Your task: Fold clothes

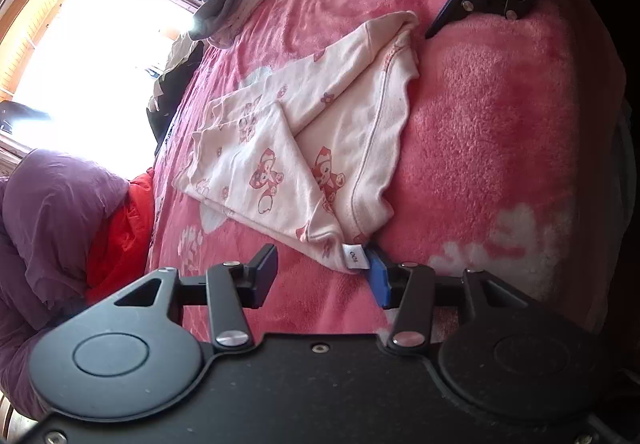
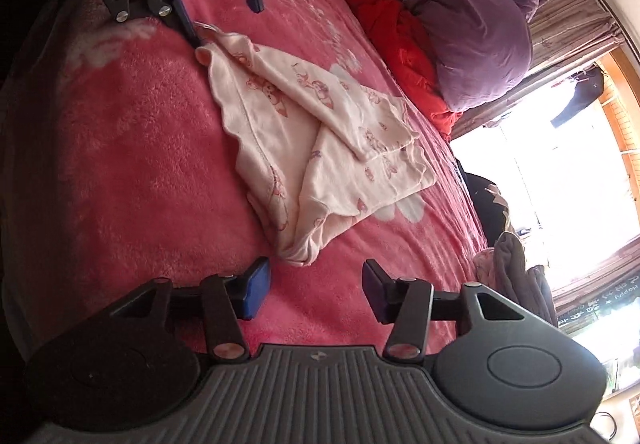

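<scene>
The pale pink printed garment (image 1: 304, 148) lies on the pink fleece bed (image 1: 480, 124), both sleeves already laid diagonally across its body. Our left hand-held gripper (image 1: 320, 276) sits at the corner with the size tag (image 1: 356, 256), fingers apart, one blue pad touching the cloth. Our right hand-held gripper (image 2: 316, 292) waits just short of the opposite corner, fingers apart, clamping nothing. This fits either a pause before another fold or the release after one. If we fold further, we judge it best to pinch both corners evenly and carry them over together, so the sleeves stay tucked. A purple quilt (image 2: 472, 24) is heaped well apart.
</scene>
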Demonstrator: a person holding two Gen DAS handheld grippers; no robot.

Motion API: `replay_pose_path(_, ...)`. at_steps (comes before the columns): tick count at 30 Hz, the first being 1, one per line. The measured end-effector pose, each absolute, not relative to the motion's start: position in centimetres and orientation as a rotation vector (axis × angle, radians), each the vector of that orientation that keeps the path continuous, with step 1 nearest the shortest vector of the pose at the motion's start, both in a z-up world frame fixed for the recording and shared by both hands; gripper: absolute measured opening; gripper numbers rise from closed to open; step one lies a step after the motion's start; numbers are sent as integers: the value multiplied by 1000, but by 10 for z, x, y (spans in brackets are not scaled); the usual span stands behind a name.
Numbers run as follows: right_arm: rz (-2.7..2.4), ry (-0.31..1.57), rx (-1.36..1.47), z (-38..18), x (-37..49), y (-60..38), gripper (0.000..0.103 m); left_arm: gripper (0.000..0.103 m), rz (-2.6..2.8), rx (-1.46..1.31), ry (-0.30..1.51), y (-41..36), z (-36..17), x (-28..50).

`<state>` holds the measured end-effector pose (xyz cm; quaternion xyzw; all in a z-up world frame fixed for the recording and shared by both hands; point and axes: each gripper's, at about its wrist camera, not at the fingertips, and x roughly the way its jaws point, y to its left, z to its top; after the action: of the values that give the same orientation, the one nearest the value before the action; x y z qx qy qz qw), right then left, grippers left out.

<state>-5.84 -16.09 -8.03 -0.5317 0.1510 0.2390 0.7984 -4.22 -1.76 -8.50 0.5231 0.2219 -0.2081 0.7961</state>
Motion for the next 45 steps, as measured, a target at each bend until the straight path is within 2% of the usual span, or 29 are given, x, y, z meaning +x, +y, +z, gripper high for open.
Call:
replay_pose_path(14, 554, -1, -1307, -100, -75, -162, 53, 46, -518, 1162, 429, -6, -83, -54)
replay_pose_path(23, 588, 203, -1239, -93, -53, -172, 53, 47, -536, 1238, 411, -4, -90, -45)
replay_pose_path(30, 581, 17, -1315, -105, -68, -161, 45, 47, -536, 1125, 300, 5, -74, -51)
replay_pose_path(33, 551, 17, -1270, -99, -65, -164, 52, 47, -523, 1126, 282, 8, -78, -49)
replay_pose_path(40, 555, 34, -1252, -102, -56, -164, 51, 46, -520, 1143, 248, 3, -81, -45)
replay_pose_path(45, 565, 20, -1255, -102, -56, -163, 46, 36, -528, 1151, 241, 2, -85, -44)
